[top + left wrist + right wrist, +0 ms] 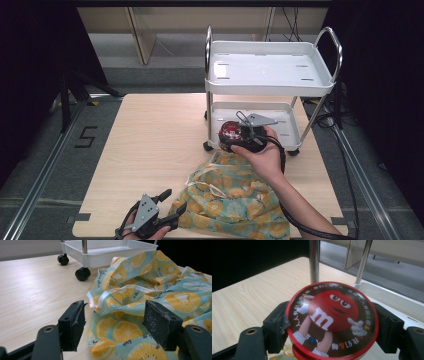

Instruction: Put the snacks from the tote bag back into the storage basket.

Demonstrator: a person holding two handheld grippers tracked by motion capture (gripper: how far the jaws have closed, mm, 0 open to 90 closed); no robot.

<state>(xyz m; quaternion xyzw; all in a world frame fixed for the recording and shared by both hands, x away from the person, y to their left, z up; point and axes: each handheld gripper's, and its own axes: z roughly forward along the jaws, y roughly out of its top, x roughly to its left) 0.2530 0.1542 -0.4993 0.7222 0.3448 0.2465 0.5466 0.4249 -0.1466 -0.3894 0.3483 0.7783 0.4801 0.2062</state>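
A white two-shelf cart (270, 70) stands on the wooden table (150, 150).

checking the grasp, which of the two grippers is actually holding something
The right gripper, shut on the red candy tin; the left gripper gapes open over the fruit-print cloth.

A staged test room rather than anyone's home — a pale wooden table (165, 150) stands on grey carpet between metal floor rails (42, 172), with a number 5 (86, 136) taped to the floor beside it. Black curtains (30, 60) close off both sides. A white rolling cart (270, 75) sits on the tabletop, and cables (295, 15) hang at the back wall — the look of a recording lab.
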